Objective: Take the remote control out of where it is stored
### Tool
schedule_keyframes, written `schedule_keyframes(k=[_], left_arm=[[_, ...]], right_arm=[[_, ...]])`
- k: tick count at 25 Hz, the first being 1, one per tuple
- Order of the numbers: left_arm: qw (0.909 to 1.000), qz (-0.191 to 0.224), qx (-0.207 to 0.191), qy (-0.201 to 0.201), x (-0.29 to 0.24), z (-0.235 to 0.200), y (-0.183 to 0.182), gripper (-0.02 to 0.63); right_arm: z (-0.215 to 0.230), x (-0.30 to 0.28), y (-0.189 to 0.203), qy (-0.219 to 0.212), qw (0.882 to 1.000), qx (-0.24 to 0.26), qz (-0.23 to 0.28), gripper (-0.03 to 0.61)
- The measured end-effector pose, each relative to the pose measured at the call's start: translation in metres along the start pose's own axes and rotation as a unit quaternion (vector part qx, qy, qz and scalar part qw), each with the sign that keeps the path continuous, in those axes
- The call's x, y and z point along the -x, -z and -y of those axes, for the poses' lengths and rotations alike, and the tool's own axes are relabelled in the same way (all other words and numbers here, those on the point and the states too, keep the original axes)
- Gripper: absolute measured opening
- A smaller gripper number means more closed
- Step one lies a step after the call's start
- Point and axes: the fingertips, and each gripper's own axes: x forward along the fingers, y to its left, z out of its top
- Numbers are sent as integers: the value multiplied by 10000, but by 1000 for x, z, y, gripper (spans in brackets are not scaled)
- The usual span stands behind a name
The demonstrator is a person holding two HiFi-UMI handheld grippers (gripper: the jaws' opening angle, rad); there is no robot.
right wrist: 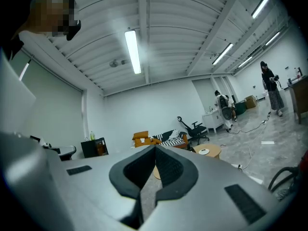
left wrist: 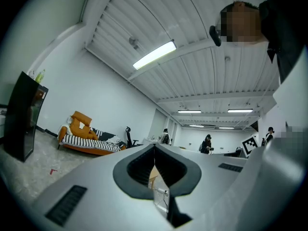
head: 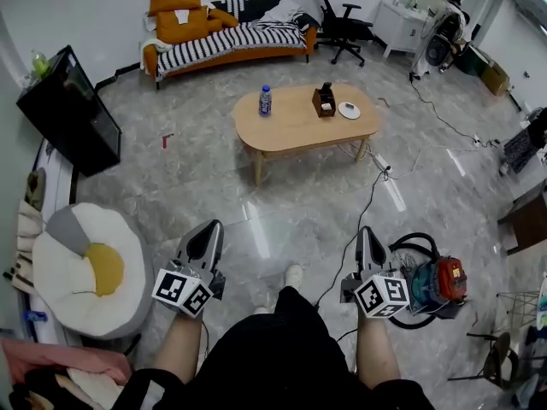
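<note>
Holding both tools out level in the lower part of the head view, the person is standing well apart from the goal. The left gripper (head: 211, 226) is showing its jaws pressed together with nothing between them, and the right gripper (head: 368, 230) is closed and empty in the same way; each gripper's own view is showing the tips meeting.

The step in hand, as I judge it, is the approach, so doing it well is mostly a matter of the path. A black cable (head: 371, 196) is trailing across the glossy floor at centre-right of the frame, between the person's feet and the table, and it is worth stepping round.

Further up, in the upper middle of the frame, the oval wooden coffee table (head: 291, 135) is carrying a bottle (head: 265, 101) at its left, a white dish (head: 349, 110) at its right, and a small dark brown holder (head: 323, 103) between them. One gripper will be needing to open before arriving and to come in from above, while the other is steadying the holder against tipping.

The remote control (head: 326, 85) is probably the slim dark thing standing upright in that holder, its top poking above the rim. It is too small here for buttons or outline, so it is reading only as narrow and black, likely smooth, and calling for a firm pinch.
</note>
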Motion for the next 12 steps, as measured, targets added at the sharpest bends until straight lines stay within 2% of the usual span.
schedule_keyframes(k=[4,12], left_arm=[[10000,48,-44,47,-31,-10,0,8],[9998,126,-76,-120,-111,-35,-10,8]], right_arm=[[13,-38,-4,-43,9999,119,-10,8],[40,-121,-22,-345,9990,266,-61,7]])
